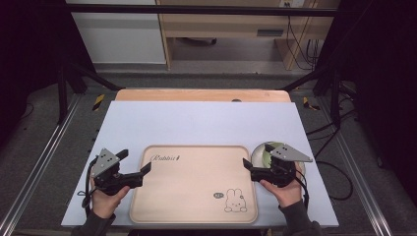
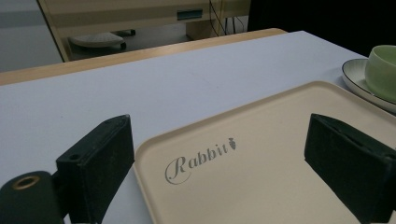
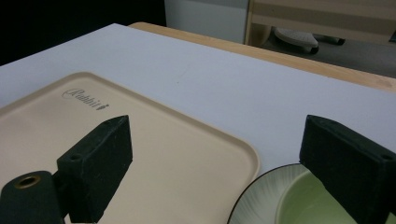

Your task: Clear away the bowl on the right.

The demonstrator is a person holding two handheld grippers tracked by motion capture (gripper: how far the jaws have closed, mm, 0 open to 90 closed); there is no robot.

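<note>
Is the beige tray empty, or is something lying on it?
Empty. The beige tray carries only its printed lettering and rabbit; the green cup stands beside it.

Tray [image 1: 196, 196] lies flat and bare at the near middle of the table [image 1: 196, 123]; its low raised rim is the 1 step to be crossed, and nothing stands on it. Far half of the table is bare across its full width, so passage is open there. At the tray's right edge a plate [image 1: 258, 153] with a green cup [image 2: 383, 70] is set just beside the rim; the gap between them is narrow. Left gripper [image 1: 135, 164] is held at the tray's left edge, right gripper [image 1: 258, 169] above the plate, both with jaws wide apart.
</note>
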